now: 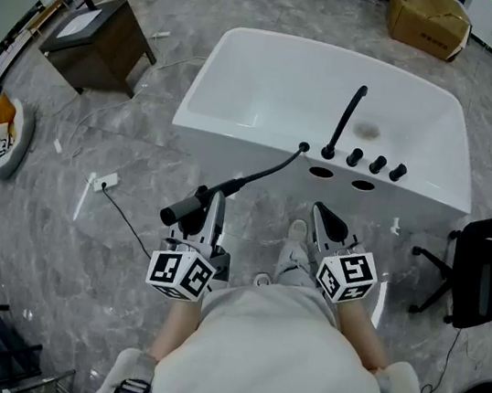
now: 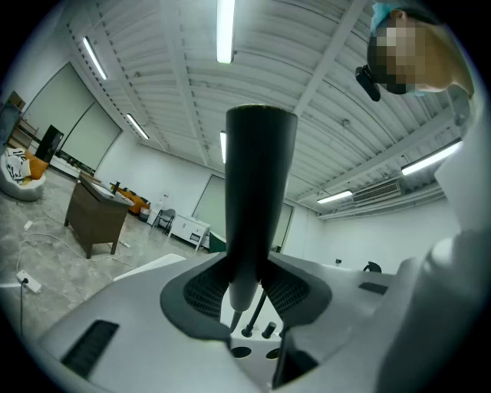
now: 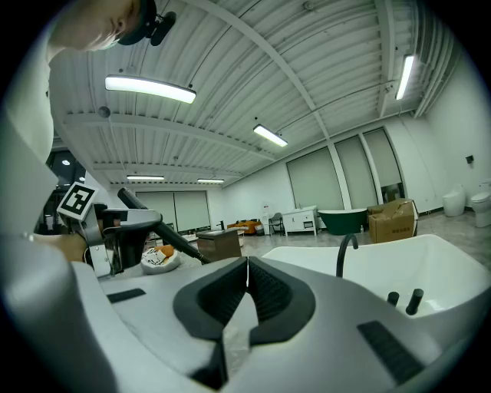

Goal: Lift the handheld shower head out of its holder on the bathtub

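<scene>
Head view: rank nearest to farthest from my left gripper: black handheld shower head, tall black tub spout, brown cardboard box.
1. Black handheld shower head: clamped in the left gripper.
2. Tall black tub spout: right and ahead, on the white bathtub rim.
3. Brown cardboard box: floor beyond the bathtub, far right.

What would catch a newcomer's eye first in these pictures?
The big white bathtub dominates the head view's centre, with a black faucet on its near deck. In front of it, the left tongs grip the black shower head, its hose trailing back to the tub; the right tongs are shut and empty.
</scene>
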Motion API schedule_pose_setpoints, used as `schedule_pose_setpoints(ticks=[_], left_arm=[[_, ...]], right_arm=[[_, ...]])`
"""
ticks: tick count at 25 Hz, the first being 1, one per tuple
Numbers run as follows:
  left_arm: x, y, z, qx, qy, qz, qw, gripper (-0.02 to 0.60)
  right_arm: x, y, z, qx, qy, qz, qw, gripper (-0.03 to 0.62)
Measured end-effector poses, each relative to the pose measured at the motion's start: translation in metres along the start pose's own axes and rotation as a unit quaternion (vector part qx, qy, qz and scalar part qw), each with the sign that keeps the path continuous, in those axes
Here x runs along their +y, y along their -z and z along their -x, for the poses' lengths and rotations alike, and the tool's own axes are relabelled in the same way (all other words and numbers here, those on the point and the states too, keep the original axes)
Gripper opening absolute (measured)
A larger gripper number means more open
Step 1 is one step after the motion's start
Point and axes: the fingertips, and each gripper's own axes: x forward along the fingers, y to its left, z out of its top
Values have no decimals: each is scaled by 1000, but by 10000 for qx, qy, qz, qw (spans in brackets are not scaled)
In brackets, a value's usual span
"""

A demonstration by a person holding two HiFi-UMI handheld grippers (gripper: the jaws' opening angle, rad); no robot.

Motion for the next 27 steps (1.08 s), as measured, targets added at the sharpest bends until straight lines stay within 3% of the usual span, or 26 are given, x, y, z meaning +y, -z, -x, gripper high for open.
schedule_pose_setpoints(ticks=[5,27], left_arm=[[-2,-1,-2,24,26,16,10000,140],[6,-3,-3,41,-1,97,9999,140]], right_arm=[[-4,-2,2,7,225,156,9996,20],[-1,-6,-2,-16,202,131,9997,20]])
